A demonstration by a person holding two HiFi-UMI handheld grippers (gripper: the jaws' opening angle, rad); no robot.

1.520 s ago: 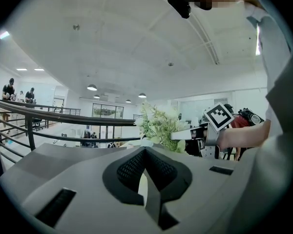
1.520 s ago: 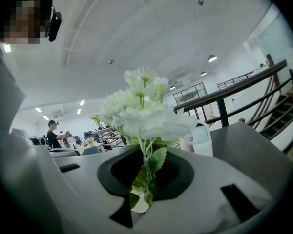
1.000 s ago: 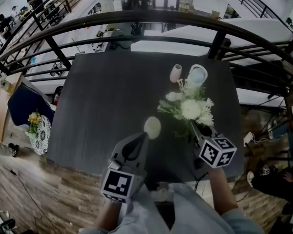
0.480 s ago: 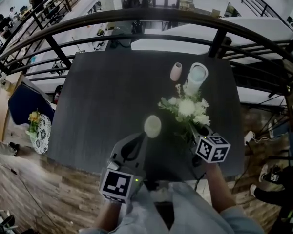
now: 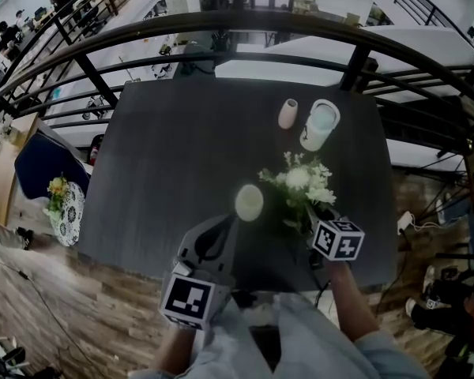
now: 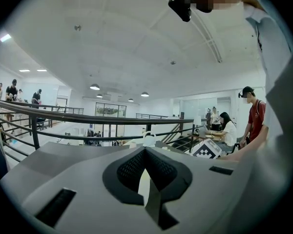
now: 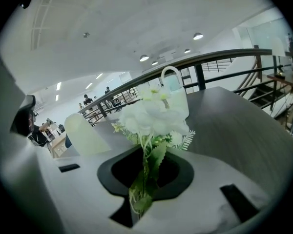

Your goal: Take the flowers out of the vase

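Head view: the dark table spreads ahead of both your tools, w/ a black railing past its far edge. Your L gripper sits over the table's near edge, pointing fwd. The left gripper view shows its jaws together at the tips, nothing clamped.

Your R gripper is off to the L gripper's right, marker cube on top. Its jaws are closed on the green stems of the flowers. The right gripper view shows the stems running btwn the pads & the white blooms fanned out just ahead of the tips. So the flowers are out of the vase, held in your R tool. Can't tell whether any leaves touch the table.

A white jug w/ a loop handle stands well ahead of the R gripper, beyond the blooms. The cream vase stands upright just ahead of the L gripper's tips & left of the R gripper, beside the bouquet. A small pink vessel is farthest out, just left of the jug.
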